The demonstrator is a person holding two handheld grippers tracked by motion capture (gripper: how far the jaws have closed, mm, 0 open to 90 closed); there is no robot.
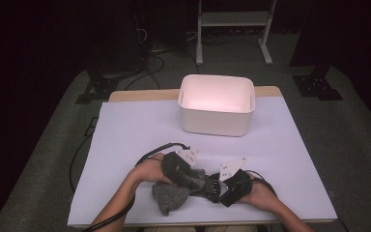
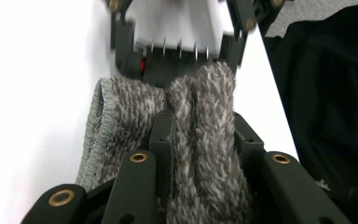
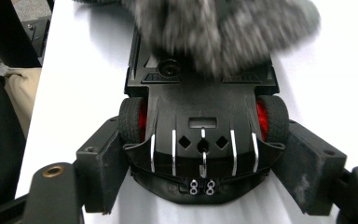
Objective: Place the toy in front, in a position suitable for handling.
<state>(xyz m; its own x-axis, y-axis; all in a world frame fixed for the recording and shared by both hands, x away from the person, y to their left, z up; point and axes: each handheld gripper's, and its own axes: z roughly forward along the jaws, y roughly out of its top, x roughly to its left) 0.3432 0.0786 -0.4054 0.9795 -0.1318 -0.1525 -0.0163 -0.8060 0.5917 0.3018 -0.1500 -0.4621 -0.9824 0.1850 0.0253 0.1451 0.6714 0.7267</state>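
So the person's at the near edge of the desk (image 1: 125,130) with both tools working one thing: a black toy car (image 3: 203,121) turned belly-up, red hubs showing inside the tyres. The right gripper (image 3: 203,154) has its jaws spread wide around the car's body, pads pressed in just behind the wheels on each side, so it's clamped across the chassis. The left gripper (image 2: 200,140) has its jaws nearly together, pinching a fold of fuzzy grey cloth (image 2: 196,126) that lies over the far end of the car. From the high view the cloth (image 1: 170,195) bunches up on the desk between the two hands.

My read on handling: the car looks like rigid, light plastic, fairly slick, so gripping across the flat sides of the chassis is the sensible spot, not the round tyres, which would probably roll out. The cloth is soft and floppy, so it'll drape and drag; the stitched hem looks like the firmer place to grab. The white bin (image 1: 216,104) sits well back on the desk.
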